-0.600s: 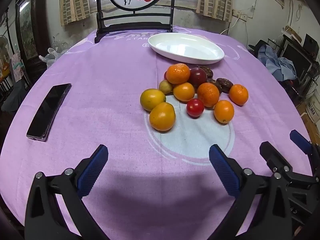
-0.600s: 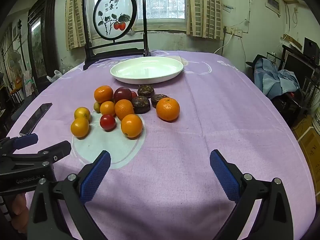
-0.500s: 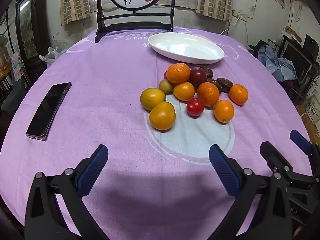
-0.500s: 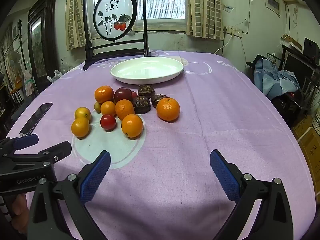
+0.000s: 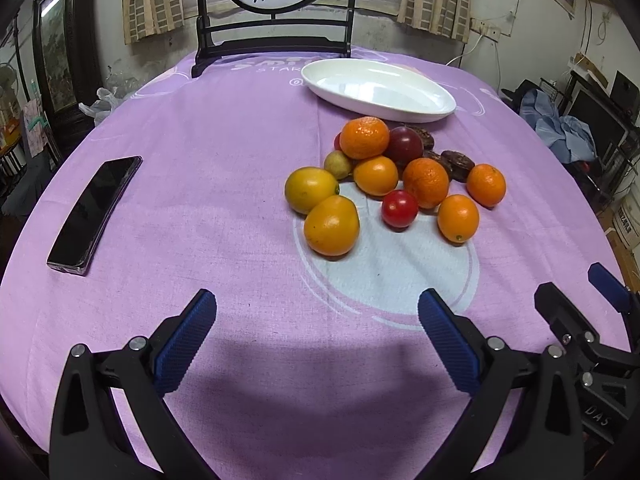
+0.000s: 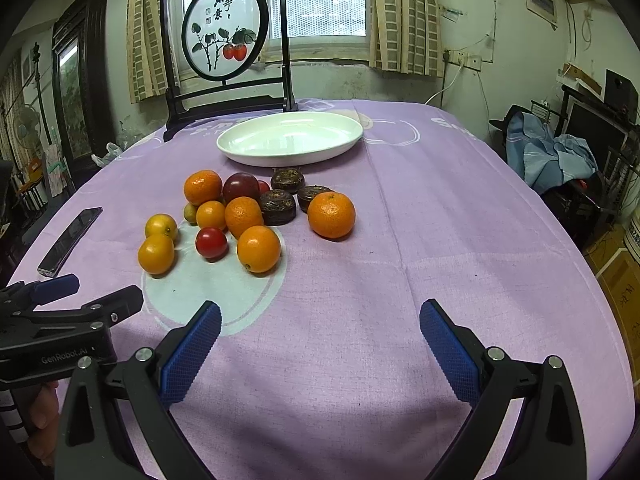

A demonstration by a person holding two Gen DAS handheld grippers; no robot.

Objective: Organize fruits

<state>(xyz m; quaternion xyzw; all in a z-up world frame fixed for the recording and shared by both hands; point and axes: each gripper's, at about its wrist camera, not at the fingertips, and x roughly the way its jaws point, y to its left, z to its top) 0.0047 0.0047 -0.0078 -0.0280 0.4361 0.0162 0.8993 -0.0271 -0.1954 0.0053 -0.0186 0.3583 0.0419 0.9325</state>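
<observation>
- The room has a window with striped curtains (image 6: 404,16), and a round bench (image 6: 440,240) under a purple cloth fills both views.
- At the far edge of the bench stands a dark frame with a round painted panel (image 6: 225,28) that shows red fruits on a branch.
- A white oval plate (image 6: 290,138) lies in front of this frame, and nothing is in it.
- The fruits (image 5: 394,184) lie in a loose heap on the cloth, just before the plate and not touching it.
- In the heap there are several oranges, some yellow-orange ones, a dark red round fruit (image 5: 405,143) and a small red tomato (image 5: 399,208).
- Three dark brown round pieces (image 6: 278,207) lie on the right part of the heap, close to one another.
- One orange (image 6: 331,215) lies at the right edge of the heap, beside the brown pieces.
- A black phone (image 5: 94,214) lies flat on the left part of the bench, well apart from the fruits.
- The left gripper (image 5: 318,330) hangs over the near cloth; its jaws are released and wide, with nothing between them.
- The right gripper (image 6: 320,340) is also over the near cloth, to the right of the left one; its jaws are spread wide and hold nothing.
- Both grippers are on the near side of the fruits and do not touch them.
</observation>
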